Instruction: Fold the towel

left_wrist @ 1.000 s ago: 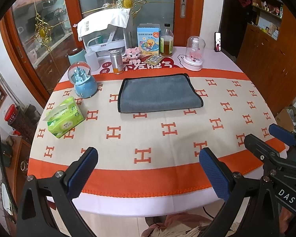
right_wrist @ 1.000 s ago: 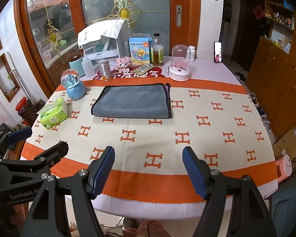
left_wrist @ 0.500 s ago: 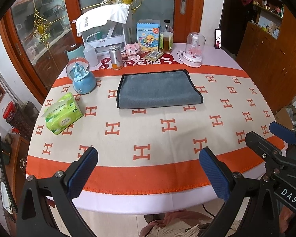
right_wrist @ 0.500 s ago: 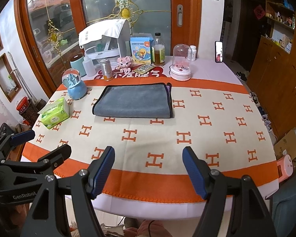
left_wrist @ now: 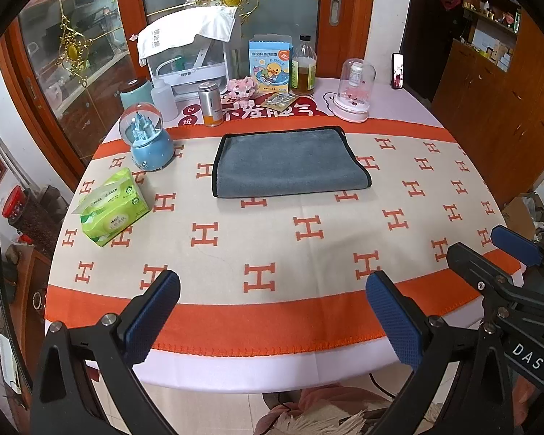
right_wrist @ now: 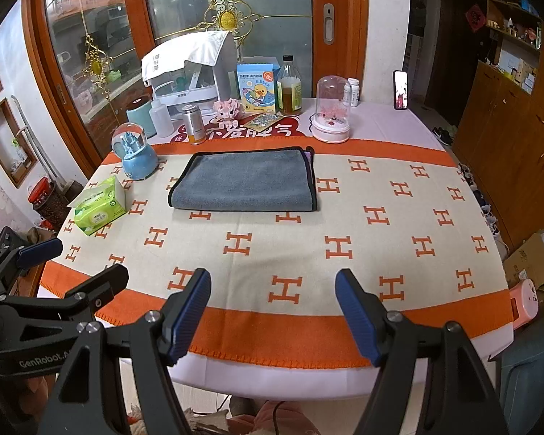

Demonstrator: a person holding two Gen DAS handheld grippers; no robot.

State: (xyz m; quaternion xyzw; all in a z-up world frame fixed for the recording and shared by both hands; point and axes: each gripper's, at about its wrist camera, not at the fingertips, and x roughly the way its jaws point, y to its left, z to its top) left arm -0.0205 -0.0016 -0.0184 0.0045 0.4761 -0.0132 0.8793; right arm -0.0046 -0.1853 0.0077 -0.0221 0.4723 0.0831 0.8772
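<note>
A grey towel with black edging lies flat and folded on the far half of the round table; it also shows in the right wrist view. My left gripper is open and empty, held over the table's near edge, far from the towel. My right gripper is open and empty, also at the near edge. The right gripper shows at the right of the left wrist view. The left gripper shows at the left of the right wrist view.
The table wears an orange and cream H-pattern cloth. A green tissue pack and blue snow globe stand left. A can, bottles, boxes and a glass dome line the far edge.
Both grippers have drawn slightly back and up from the table, so the towel sits a little lower in each view. Both stay open. The towel has not moved.
</note>
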